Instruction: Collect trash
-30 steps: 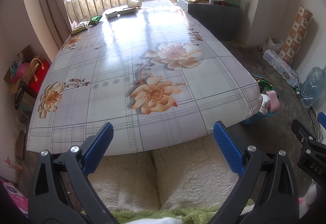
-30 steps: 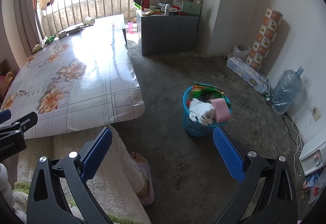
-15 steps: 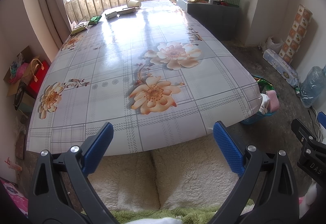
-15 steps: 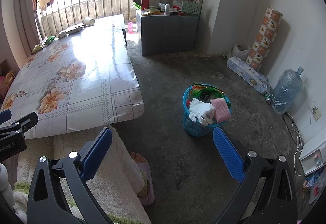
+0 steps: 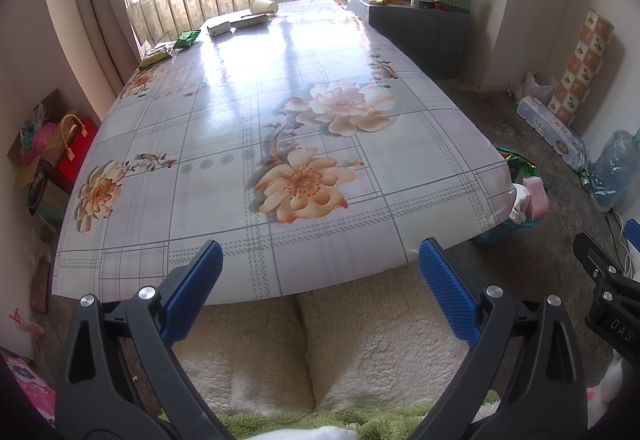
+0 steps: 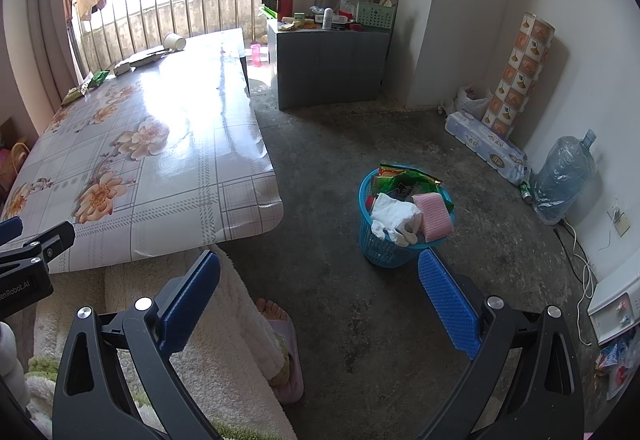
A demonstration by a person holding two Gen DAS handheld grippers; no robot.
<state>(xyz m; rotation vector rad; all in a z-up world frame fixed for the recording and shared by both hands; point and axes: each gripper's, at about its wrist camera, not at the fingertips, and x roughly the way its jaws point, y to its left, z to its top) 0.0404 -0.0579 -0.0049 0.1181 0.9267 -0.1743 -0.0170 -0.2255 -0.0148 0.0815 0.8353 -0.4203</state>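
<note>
Both tongs gape apart, empty — left tongs [image 5: 320, 272] over the near desk [image 5: 360, 167] edge, right tongs [image 6: 320, 280] above the floor. Wrappers [image 5: 176, 43] and paper cup [image 5: 264, 5] lie at the desk's far end — the blue basket [image 6: 384, 248] stands brimful beside it.

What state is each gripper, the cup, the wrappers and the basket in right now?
left gripper: open, empty
right gripper: open, empty
paper cup: lying on its side, table's far end
green wrappers: flat on table, far corner
blue basket: upright on floor, piled with trash
</note>
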